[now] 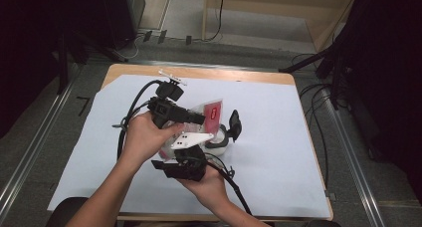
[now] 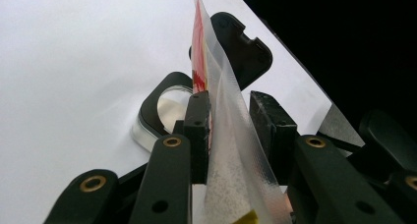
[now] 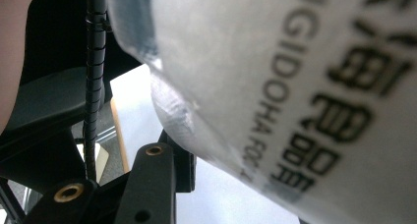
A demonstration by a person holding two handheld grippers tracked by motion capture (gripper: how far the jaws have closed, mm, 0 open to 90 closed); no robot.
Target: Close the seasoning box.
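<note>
I hold the plastic pouch (image 2: 223, 135) above the open container (image 2: 164, 111). My left gripper (image 2: 231, 135) straddles its edge, grip uncertain; my right gripper's (image 1: 181, 163) grip I cannot tell. Judged step: opening. Next: pull apart carefully.

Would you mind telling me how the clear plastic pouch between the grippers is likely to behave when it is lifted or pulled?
The plastic pouch looks thin and floppy: its film bends between the left gripper jaws. Its glossy, translucent surface suggests it may slip. It is probably light, since it stands up with so little support.
</note>
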